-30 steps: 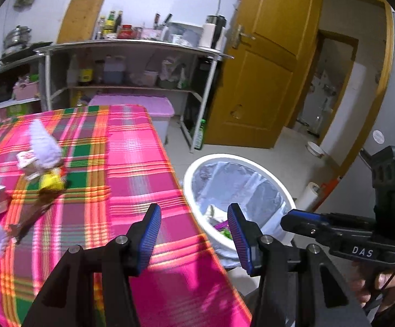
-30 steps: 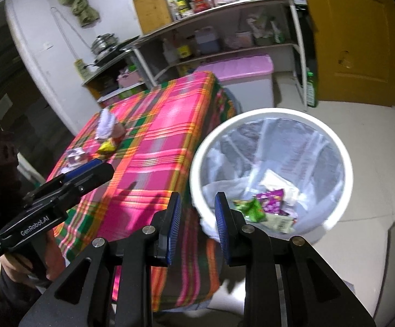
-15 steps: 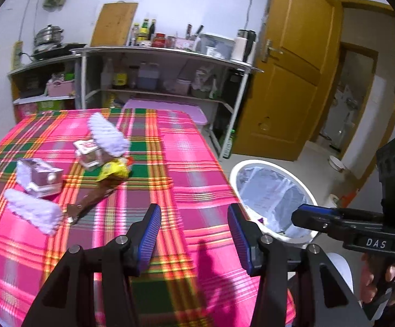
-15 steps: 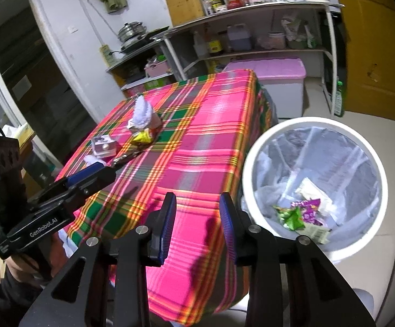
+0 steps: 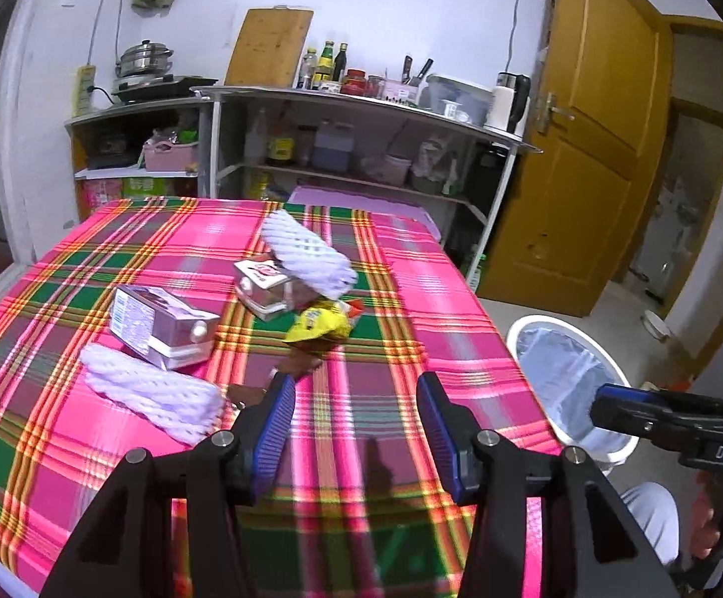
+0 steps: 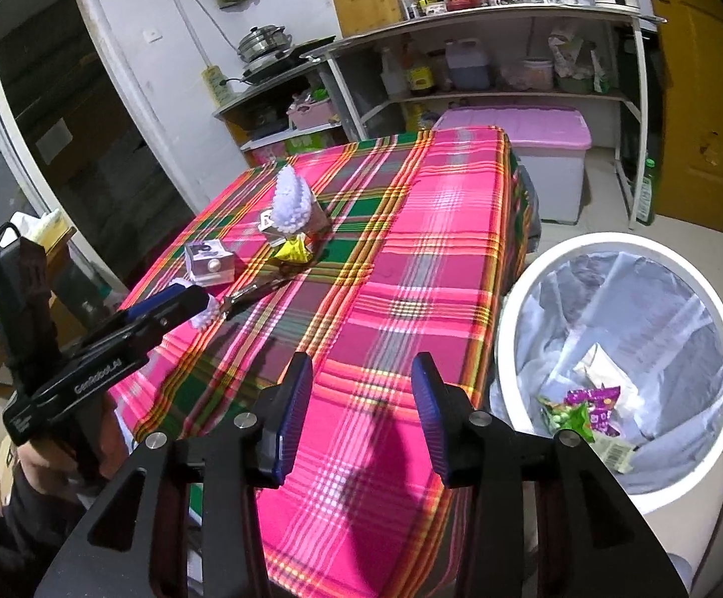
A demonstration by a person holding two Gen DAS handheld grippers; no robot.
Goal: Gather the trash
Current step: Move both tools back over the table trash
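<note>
While the right gripper [image 6: 361, 401] is opening with nothing between its blue pads, the left gripper [image 5: 354, 421] hangs spread and empty over the plaid tablecloth [image 5: 371, 398]. Two milk cartons [image 5: 162, 326], foam fruit sleeves [image 5: 149, 396] and a yellow wrapper [image 5: 319, 324] (all trash) lie ahead; beside the table, the lined white bin [image 6: 516, 299] holds green and purple wrappers [image 6: 586, 411].

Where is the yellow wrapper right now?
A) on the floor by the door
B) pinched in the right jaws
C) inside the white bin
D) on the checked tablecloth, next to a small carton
D: the yellow wrapper lies on the checked tablecloth beside a small carton; nothing sits between either gripper's jaws.
</note>
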